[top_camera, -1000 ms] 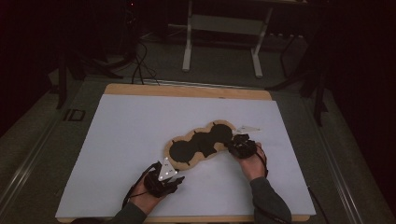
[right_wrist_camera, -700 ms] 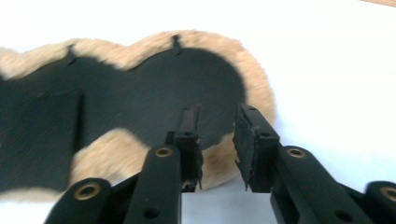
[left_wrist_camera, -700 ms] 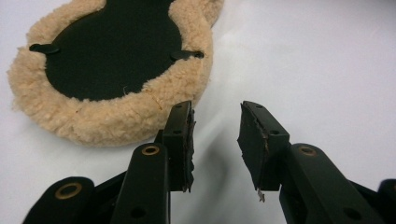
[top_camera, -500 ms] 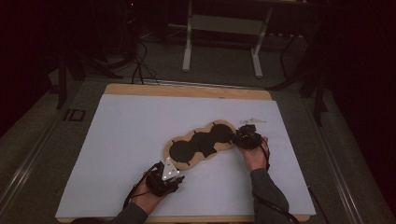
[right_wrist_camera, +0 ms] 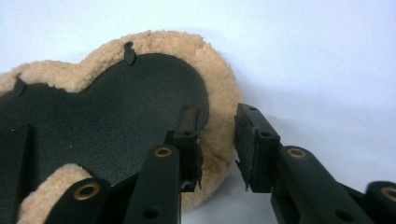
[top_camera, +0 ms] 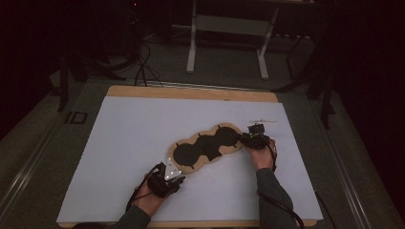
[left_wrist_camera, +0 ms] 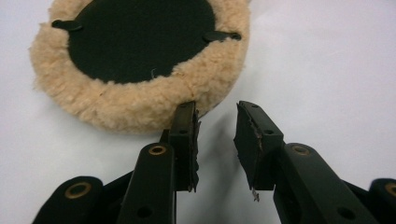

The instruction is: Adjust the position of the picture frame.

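A white sheet [top_camera: 119, 143] covers a wooden table [top_camera: 191, 91]. Toward its near edge, left of centre, the left gripper [top_camera: 168, 177] sits at the left end of a long lobed fleece pad [top_camera: 206, 147], tan wool rimming a black centre. In the left gripper view its jaws, which have just been closing, stand narrowly apart with bare sheet between them, one tip touching the wool. The pad runs diagonally toward the right edge. There the right gripper [top_camera: 252, 139] straddles the wool rim, jaws just closing; whether the pads press it cannot be told.
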Motion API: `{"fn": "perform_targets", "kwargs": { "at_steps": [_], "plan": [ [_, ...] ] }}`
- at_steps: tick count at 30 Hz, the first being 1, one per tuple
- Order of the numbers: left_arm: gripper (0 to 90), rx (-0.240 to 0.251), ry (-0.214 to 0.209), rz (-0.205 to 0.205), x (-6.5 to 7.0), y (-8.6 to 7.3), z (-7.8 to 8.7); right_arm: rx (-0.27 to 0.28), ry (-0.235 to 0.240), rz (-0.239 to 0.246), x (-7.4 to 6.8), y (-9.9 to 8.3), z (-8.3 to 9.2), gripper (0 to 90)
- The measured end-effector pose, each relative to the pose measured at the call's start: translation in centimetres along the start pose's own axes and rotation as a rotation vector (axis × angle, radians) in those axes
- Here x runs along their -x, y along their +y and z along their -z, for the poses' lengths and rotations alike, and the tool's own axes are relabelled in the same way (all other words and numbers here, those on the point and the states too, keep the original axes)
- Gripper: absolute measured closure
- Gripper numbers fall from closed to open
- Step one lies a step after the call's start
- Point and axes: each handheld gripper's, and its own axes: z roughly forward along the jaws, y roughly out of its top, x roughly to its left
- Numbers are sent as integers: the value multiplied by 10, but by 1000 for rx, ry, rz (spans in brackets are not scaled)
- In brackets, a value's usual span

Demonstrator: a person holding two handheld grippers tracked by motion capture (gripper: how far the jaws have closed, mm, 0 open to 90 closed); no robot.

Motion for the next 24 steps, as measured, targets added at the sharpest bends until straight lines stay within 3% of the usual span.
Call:
{"fn": "perform_targets", "kwargs": {
  "at_steps": [5, 14, 19, 24],
  "plan": [
    [705, -2, 18, 28, -5, -1, 0, -10, 33, -55, 5, -3, 0, 746],
    [712, -9, 46, 75, -16, -3, 2, -15, 36, -66, 5, -6, 2, 750],
    [700, -12, 70, 122, -28, -4, 3, -11, 28, -67, 2, -10, 5, 749],
    [696, -15, 77, 137, -32, -5, 3, -2, 33, -75, 1, -14, 8, 747]
  ]
}}
